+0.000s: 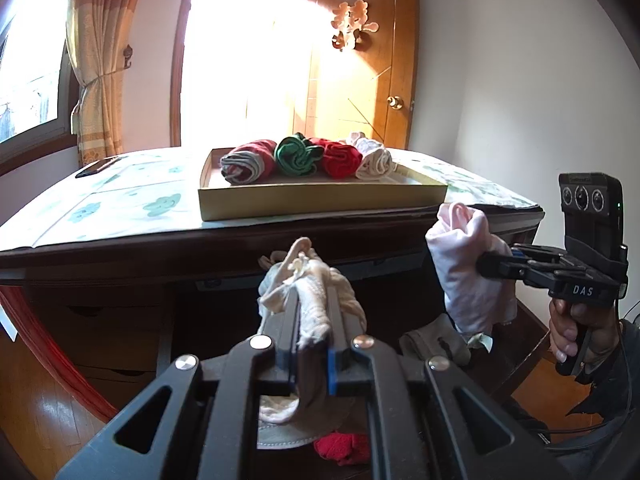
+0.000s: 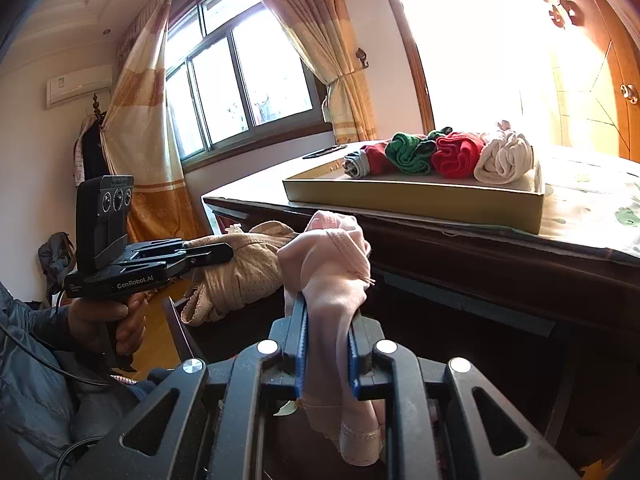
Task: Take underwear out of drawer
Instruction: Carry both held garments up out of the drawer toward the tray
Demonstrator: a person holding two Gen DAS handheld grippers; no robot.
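My left gripper is shut on a beige underwear piece, held up in front of the dark wooden table; the same gripper and beige piece show at the left of the right wrist view. My right gripper is shut on a pale pink underwear piece, also seen from the left wrist with the gripper and pink cloth. Both pieces hang above the open drawer, where a red piece and a grey one lie.
On the table stands a shallow cardboard tray with several rolled underwear pieces: grey-red, green, red, white. A dark phone lies at the table's far left. A door and a curtained window are behind.
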